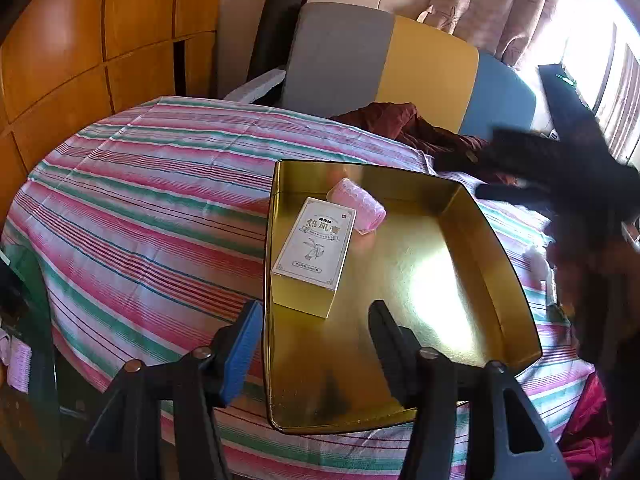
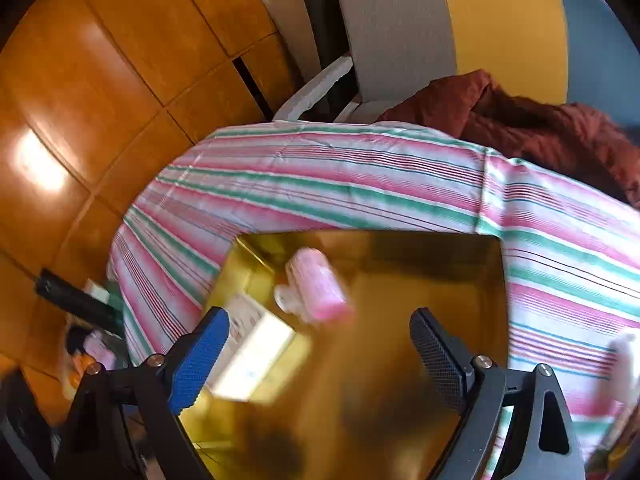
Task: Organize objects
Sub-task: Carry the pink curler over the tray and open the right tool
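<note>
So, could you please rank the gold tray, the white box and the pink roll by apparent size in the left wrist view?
1. gold tray, by far the largest
2. white box, lying inside it
3. pink roll, smallest, though it lies slightly farther from the camera

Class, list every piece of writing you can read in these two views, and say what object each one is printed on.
"热风膏": my best reading of the large characters on top of the white box, lying in the gold tray.
Smaller lines on that box: too small to read.
White box in the right wrist view: print blurred, unreadable.
Pink roll: no text visible.
</note>
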The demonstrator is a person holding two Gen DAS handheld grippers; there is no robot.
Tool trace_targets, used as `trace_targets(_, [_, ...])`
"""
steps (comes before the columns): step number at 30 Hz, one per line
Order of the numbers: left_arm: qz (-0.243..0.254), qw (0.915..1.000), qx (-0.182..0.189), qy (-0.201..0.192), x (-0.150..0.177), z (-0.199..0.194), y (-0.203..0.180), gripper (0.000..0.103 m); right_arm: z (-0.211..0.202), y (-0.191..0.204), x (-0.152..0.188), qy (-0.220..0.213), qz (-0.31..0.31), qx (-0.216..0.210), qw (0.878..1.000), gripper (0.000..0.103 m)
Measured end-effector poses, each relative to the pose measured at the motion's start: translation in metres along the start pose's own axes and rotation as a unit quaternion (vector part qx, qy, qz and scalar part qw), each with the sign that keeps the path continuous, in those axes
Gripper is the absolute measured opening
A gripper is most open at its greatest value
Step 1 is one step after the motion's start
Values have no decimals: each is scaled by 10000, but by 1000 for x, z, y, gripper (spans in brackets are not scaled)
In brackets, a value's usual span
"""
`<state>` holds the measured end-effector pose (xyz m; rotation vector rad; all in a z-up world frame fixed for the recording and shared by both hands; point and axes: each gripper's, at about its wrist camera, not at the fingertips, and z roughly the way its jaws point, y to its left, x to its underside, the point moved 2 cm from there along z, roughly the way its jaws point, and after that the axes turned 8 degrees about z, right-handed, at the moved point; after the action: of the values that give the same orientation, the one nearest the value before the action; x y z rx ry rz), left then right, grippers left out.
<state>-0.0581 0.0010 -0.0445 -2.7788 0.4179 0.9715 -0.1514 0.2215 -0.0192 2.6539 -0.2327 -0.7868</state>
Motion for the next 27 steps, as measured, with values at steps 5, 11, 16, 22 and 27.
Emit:
trace_targets(5, [90, 9996, -172, -194, -7, -9, -9, 75, -22, -3, 36, -172, -376, 419, 9983, 101])
trace_targets(11, [238, 9964, -650, -486, -11, -29, -20, 75, -47, -5, 70, -549, -501, 811, 9939, 103])
trace_targets(16, [226, 9929, -964, -652, -8, -43, -27, 75, -64, -10, 92, -822, -307, 943, 9917, 103])
trace_targets(22, [265, 9892, -1253, -715, -3, -51, -33, 75, -83, -10, 109, -1263, -270, 1247, 9838, 103])
trace_targets(27, [339, 9878, -1311, -775, 0, -56, -38, 74, -94, -11, 119, -1424, -349, 1364, 9798, 103])
